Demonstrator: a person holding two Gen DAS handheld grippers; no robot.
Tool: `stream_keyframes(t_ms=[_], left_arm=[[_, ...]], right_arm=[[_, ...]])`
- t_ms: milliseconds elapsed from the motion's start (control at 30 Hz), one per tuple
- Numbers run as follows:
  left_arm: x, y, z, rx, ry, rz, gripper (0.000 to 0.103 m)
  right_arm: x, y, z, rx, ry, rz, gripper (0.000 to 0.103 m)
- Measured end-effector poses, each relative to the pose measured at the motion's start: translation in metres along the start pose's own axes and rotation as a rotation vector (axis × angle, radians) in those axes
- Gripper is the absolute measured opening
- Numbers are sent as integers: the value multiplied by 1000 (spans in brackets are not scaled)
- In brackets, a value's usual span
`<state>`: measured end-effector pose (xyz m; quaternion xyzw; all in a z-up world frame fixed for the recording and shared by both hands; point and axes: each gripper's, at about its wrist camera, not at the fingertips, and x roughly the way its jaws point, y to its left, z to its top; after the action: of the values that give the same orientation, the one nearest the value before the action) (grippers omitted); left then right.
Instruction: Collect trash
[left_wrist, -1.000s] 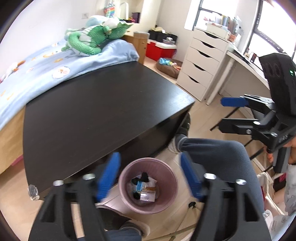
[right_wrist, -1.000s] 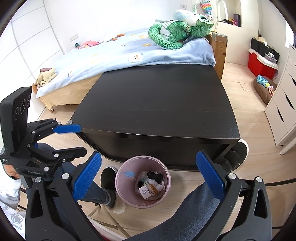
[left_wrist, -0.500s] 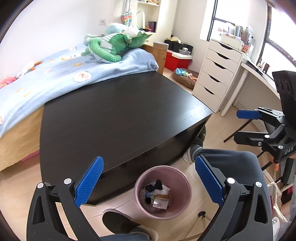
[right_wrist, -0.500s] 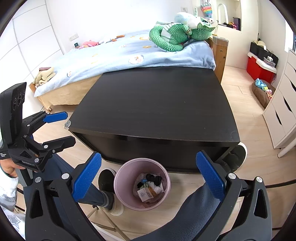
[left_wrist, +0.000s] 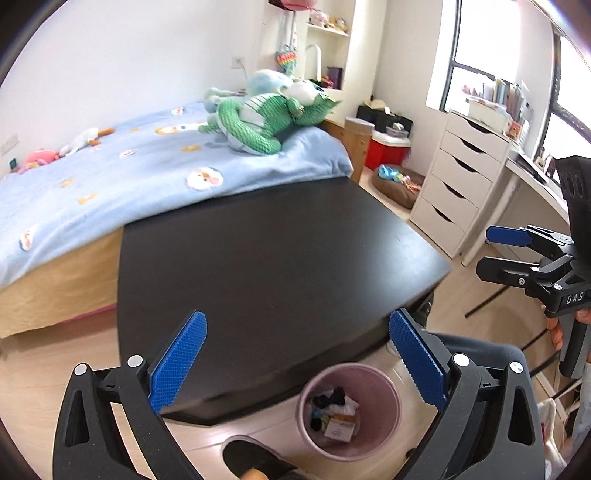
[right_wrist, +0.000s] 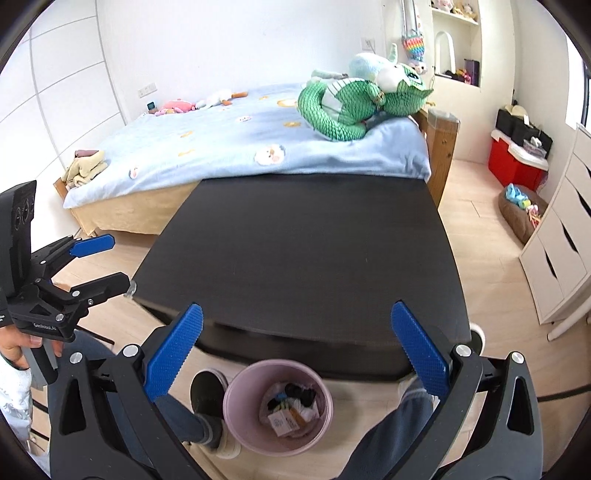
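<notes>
Bin (right_wrist: 240, 417) contents too small to identify; table (left_wrist: 280, 258) near edge blurred.

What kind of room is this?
Most likely a child's bedroom: a bed with a blue blanket, a green plush toy lying on it, and a white chest of drawers by the window.

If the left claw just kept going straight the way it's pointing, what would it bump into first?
Probably the black table: the left gripper, jaws open and empty, aims down at its near edge. The pink trash bin sits just below that line, so depth leaves some doubt.
</notes>
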<state>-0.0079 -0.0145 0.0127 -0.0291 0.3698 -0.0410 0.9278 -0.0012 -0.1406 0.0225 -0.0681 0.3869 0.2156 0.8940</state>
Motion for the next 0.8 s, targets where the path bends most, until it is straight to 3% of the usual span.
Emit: stream_keyframes(t_ms=[300, 500, 800], left_arm=[[-5, 17, 17, -17, -23, 21, 97], [-1, 20, 18, -18, 0, 66, 97], [-2, 20, 20, -29, -19, 65, 97]], right_arm=[[6, 8, 25, -41, -19, -9, 100], [6, 12, 29, -54, -23, 1, 100], [9, 14, 29, -59, -19, 5, 100]])
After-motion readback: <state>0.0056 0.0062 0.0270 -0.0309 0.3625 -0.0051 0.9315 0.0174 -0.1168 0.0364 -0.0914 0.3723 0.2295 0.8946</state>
